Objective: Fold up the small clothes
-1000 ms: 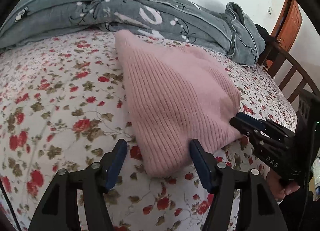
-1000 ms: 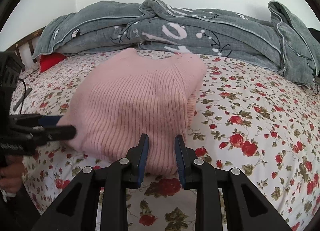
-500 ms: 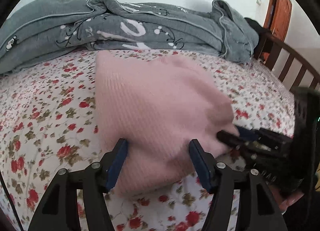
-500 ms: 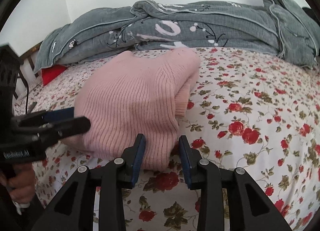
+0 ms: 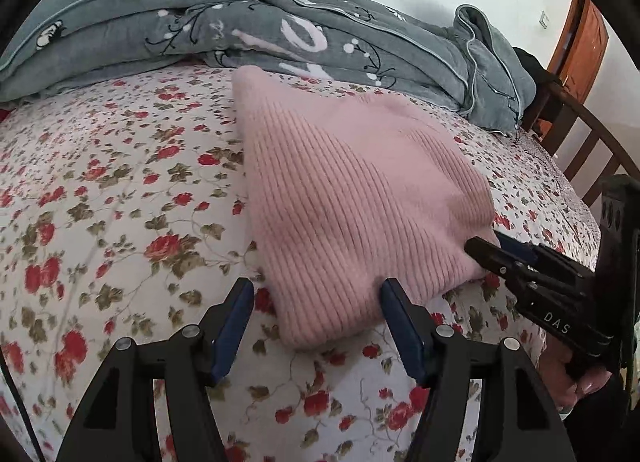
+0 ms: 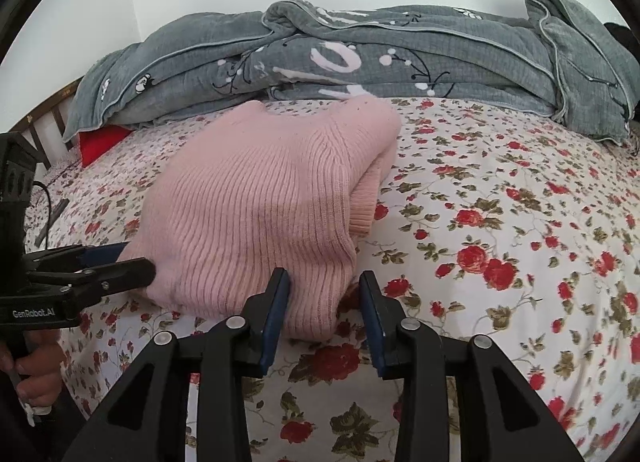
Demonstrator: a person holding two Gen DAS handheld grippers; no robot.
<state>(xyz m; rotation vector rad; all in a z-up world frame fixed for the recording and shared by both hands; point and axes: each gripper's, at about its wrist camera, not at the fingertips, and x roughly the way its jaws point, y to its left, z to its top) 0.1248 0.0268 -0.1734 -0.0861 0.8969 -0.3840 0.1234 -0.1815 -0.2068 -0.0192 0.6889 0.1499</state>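
While both tools sit at the near edge of the pink sweater point(image 5: 352, 201), neither is clamped on it. Sweater is folded into a thick ribbed bundle, lying on the floral bedsheet point(image 5: 100, 189), just in front of the grey quilt point(image 5: 240, 29) heaped behind it.

Left gripper point(image 5: 316, 310): fingers wide apart, straddling the sweater's near corner; the knit sits between the blue pads point(image 5: 234, 322), not pinched. From the right wrist view the left gripper point(image 6: 124, 262) comes in from the sweater's left side, tips against the knit edge, fingers apart there too.

Right gripper point(image 6: 324, 302): fingers apart, sweater's point(image 6: 260, 213) near-right corner between them, left pad touching the knit, right pad beside it over the sheet point(image 6: 500, 221). In the left wrist view the right gripper point(image 5: 490, 246) touches the sweater's right edge low down; cannot tell the gap from that angle.

A ribbed cuff or hem point(image 6: 362, 205) sticks out from the fold on the sweater's right side. Quilt point(image 6: 400, 53) runs the whole width behind the sweater. Red item point(image 6: 102, 143) peeks from under the quilt, left of the sweater. Wooden bed rail point(image 5: 592, 149) is to the right of the sweater, past the sheet edge.
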